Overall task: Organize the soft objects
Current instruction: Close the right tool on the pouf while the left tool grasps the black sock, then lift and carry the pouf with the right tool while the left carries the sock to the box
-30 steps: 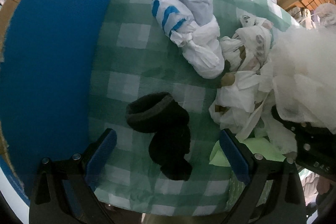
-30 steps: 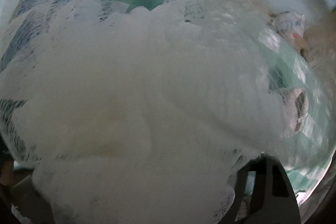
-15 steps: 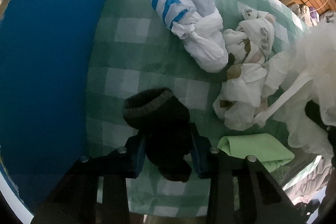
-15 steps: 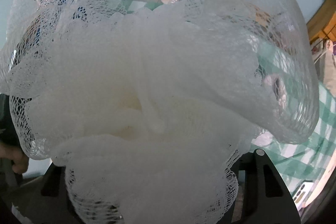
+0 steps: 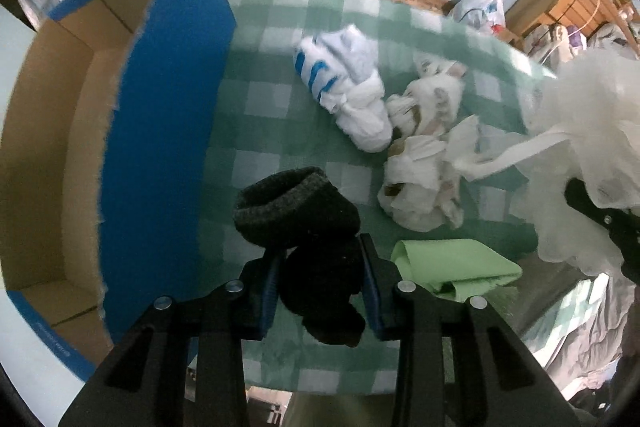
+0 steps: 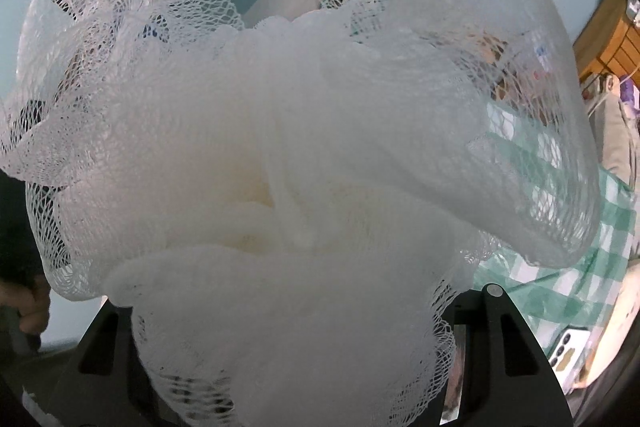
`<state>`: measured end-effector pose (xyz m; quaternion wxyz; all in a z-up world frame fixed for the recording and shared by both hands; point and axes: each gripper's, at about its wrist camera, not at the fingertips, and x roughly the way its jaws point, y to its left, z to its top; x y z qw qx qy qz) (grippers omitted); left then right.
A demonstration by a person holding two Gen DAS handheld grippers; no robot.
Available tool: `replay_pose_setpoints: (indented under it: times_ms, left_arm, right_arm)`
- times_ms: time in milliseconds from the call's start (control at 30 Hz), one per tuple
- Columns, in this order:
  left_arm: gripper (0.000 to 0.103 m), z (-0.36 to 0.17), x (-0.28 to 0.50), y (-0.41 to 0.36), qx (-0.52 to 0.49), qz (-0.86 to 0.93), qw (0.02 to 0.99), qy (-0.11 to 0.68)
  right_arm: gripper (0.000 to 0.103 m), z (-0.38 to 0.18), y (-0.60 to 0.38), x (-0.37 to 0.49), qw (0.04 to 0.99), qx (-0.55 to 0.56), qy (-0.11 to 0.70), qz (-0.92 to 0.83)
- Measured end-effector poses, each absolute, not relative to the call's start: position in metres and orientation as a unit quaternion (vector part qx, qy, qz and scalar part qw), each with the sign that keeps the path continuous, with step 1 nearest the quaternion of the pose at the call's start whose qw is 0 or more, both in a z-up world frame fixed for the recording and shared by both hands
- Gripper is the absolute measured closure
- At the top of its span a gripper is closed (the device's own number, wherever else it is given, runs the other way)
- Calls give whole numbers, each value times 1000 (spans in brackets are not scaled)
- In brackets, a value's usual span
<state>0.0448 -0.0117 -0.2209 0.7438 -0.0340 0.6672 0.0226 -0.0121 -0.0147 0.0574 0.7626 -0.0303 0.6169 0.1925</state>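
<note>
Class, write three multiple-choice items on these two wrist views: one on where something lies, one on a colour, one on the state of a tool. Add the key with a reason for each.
1. Where is the open cardboard box relative to the checked cloth?
A. To its left
B. To its right
C. On top of it

2. What colour is the folded cloth beside the dark sock?
A. Red
B. Light green
C. Yellow

3. What is the left tool doing?
A. Hanging open above the box
B. Shut on the dark sock
C. Gripping the striped bundle

Key: 1 A, the blue-sided box fills the left of the left wrist view. 2 B, it is pale green at the table edge. 3 B, both blue pads press the sock's sides; the right tool carries the white mesh puff.
</note>
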Motion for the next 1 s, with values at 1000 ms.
replay_pose_setpoints:
  times_ms: [1000]
  left_arm:
    - [67, -105, 7, 19, -34, 25, 806, 590]
  right_arm:
    - [45, 31, -55, -53, 797, -38, 557, 228]
